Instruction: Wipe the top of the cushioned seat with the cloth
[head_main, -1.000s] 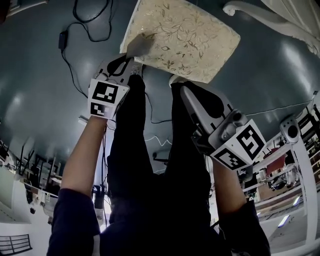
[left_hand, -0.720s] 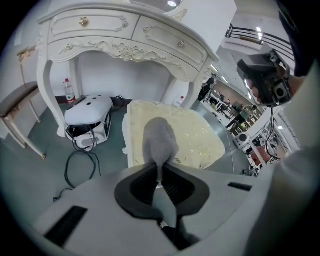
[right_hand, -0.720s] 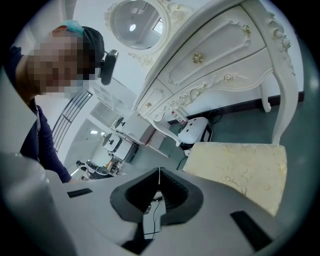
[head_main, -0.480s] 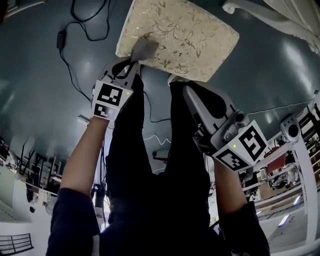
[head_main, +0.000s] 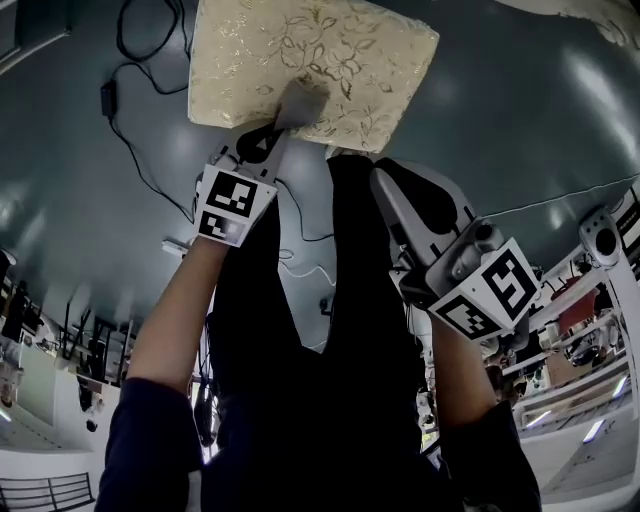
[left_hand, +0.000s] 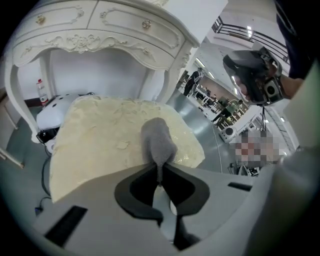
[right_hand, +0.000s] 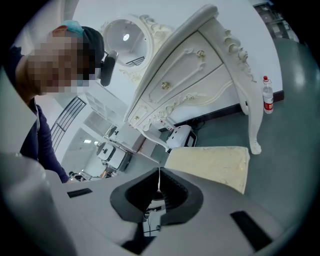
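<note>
At the far left of the head view a black cable (head_main: 135, 140) trails over the grey floor (head_main: 70, 230). Just right of it the left gripper (head_main: 281, 128) reaches forward. Its jaws are pressed together on a grey cloth (head_main: 301, 99), pinching a narrow tail of it. The bunched part of the cloth lies on top of the cushioned seat (head_main: 330, 45), close to the seat's near edge and roughly midway along it. The seat is a cream pad with a gold leaf pattern, and it sits at the top centre of the head view.

In the left gripper view a white carved dressing table (left_hand: 100, 37) with drawers stands behind the seat. A small bottle (left_hand: 40, 90) with a red cap and red label stands upright on the floor, beside one of the table's legs. What is in the bottle cannot be told.

To the right, the right gripper (head_main: 377, 172) is held over the person's dark trouser leg (head_main: 350, 300), just short of the seat's near edge and apart from the cloth. Its jaws are pressed together with nothing between them. In the right gripper view the seat lies ahead of those jaws, to their right.
</note>
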